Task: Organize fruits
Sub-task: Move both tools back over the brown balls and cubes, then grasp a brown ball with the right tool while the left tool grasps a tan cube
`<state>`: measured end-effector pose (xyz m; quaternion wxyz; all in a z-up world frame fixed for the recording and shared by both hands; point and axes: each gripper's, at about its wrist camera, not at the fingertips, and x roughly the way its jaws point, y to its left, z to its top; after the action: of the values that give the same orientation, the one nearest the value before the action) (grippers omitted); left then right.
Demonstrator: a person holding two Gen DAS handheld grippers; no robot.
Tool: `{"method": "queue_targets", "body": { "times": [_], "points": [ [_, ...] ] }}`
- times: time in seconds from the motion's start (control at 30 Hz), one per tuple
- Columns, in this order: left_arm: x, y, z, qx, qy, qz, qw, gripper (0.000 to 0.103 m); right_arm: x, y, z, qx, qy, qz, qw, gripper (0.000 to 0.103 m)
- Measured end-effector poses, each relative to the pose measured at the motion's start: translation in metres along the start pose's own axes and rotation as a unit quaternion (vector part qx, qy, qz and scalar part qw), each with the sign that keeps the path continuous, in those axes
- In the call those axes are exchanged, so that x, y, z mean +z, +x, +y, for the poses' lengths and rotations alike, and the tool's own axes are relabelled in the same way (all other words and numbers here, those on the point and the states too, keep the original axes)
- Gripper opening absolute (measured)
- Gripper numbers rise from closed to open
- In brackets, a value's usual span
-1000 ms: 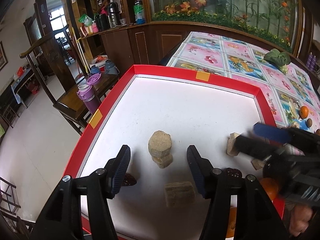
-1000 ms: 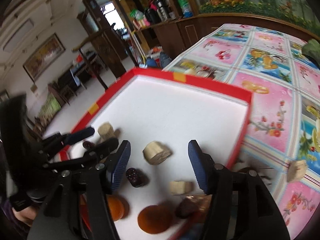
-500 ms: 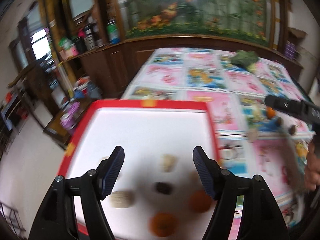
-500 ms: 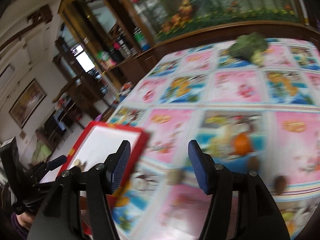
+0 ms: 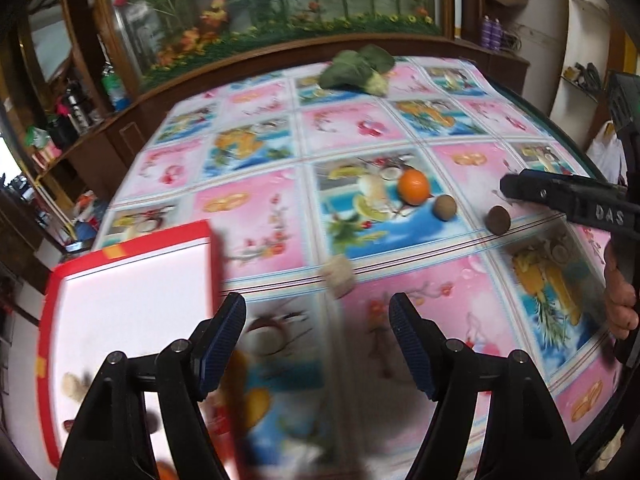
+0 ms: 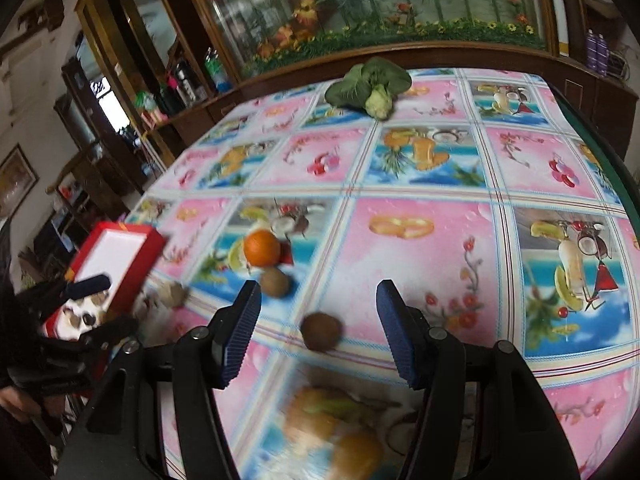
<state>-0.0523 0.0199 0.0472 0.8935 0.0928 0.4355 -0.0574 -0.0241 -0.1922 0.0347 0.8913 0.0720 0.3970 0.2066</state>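
Blur smears the red tray's (image 5: 132,240) contents beside both spread, empty tools, left (image 5: 318,342) and right (image 6: 318,318).

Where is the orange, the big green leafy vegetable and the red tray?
Round orange fruit (image 6: 262,248): right wrist view, middle of its peel.
Green leafy vegetable (image 6: 368,82): right wrist view, on its leaves.
Red-rimmed white tray (image 5: 132,246): left wrist view, far rim.

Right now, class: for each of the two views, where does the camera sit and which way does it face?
Left wrist: behind the open left gripper, facing the tablecloth, red tray at left; a hand shows.
Right wrist: behind the open right gripper, facing a brown fruit; left gripper at left.
Shared: orange, leafy vegetable.
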Motion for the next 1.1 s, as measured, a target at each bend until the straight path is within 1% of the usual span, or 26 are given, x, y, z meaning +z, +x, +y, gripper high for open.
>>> {"method": "queue_targets", "body": {
  "times": [0.07,0.17,0.23,0.3,0.47,0.57,0.6,0.63,0.67,0.73,0.87,1.0,1.07,1.1],
  "points": [
    [0.004,0.011,-0.001,-0.003,-0.010,0.010,0.9999,0.074,-0.003,0.001,0.000,-0.005,-0.011,0.004,1.000,0.061],
    [0.008,0.023,0.000,-0.010,-0.025,0.020,0.9995,0.074,-0.006,0.008,0.004,-0.002,-0.025,0.020,0.999,0.060],
    [0.009,0.028,0.000,-0.014,-0.032,0.024,0.9991,0.074,-0.008,0.013,0.009,-0.008,-0.039,0.029,0.999,0.052],
    [0.008,0.031,0.001,-0.017,-0.036,0.026,0.9989,0.074,-0.010,0.018,0.013,-0.013,-0.047,0.037,0.998,0.047],
    [0.007,0.034,0.002,-0.023,-0.040,0.028,0.9985,0.074,-0.013,0.024,0.017,-0.021,-0.056,0.043,0.997,0.045],
    [0.007,0.036,0.003,-0.026,-0.042,0.028,0.9984,0.073,-0.014,0.026,0.018,-0.026,-0.057,0.047,0.997,0.041],
    [0.008,0.038,0.003,-0.026,-0.044,0.029,0.9983,0.073,-0.015,0.028,0.018,-0.029,-0.057,0.051,0.997,0.036],
    [0.008,0.040,0.004,-0.025,-0.046,0.032,0.9981,0.071,-0.015,0.030,0.018,-0.033,-0.058,0.055,0.996,0.031],
    [0.008,0.042,0.005,-0.025,-0.047,0.035,0.9979,0.068,-0.017,0.032,0.019,-0.038,-0.061,0.059,0.996,0.030],
    [0.008,0.045,0.006,-0.029,-0.049,0.039,0.9976,0.058,-0.018,0.032,0.022,-0.039,-0.068,0.059,0.995,0.025],
    [0.007,0.052,0.008,-0.036,-0.058,0.047,0.9966,0.053,-0.019,0.032,0.024,-0.047,-0.072,0.057,0.995,0.025],
    [0.011,0.054,0.009,-0.037,-0.062,0.042,0.9965,0.039,-0.018,0.033,0.024,-0.044,-0.065,0.058,0.995,0.025],
    [0.012,0.054,0.008,-0.037,-0.062,0.040,0.9966,0.037,-0.019,0.033,0.024,-0.045,-0.066,0.058,0.995,0.025],
    [0.011,0.054,0.007,-0.039,-0.062,0.039,0.9966,0.033,-0.018,0.033,0.023,-0.044,-0.065,0.058,0.995,0.025]
  ]
}}
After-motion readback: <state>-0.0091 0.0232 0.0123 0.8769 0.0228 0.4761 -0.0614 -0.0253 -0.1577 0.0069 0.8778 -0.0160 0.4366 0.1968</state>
